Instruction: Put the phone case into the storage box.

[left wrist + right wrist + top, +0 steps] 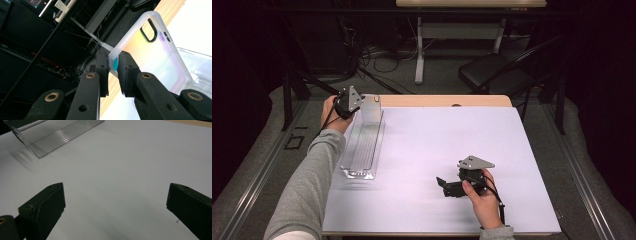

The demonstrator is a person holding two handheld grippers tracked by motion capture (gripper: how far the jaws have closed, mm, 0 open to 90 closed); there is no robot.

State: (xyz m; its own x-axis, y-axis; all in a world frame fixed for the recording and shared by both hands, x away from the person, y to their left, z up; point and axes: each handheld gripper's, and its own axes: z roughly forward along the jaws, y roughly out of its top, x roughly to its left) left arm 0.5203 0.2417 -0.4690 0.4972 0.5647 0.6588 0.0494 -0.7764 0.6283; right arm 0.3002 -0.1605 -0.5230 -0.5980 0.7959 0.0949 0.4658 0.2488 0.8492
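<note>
Two grippers on the table, and only one is working. The left gripper (pixel 113 72) has its jaws clamped on the edge of a translucent phone case (pixel 152 57), the black pads pinching the frosted rim with the camera cut-out pointing away from the hand. In the high view that left gripper (pixel 353 103) sits at the far left corner of the white table (pixel 437 150), and the case (pixel 371 110) stands upright at the far end of a clear ribbed rack (pixel 363 145). Whether its lower edge is seated in a groove or just hanging over it, I cannot tell from here.

Over to the right gripper (pixel 115 202): jaws spread wide apart, nothing between them, just bare white surface ahead and the rack (pixel 57 135) well off in the distance. From above, the right gripper (pixel 457 184) lies low near the front of the table, well apart from the action.

So where does that leave things? My read: the pick-up is done, the case is at the rack, and what is left is settling it and letting go. The rest of the rack looks unfilled.
</note>
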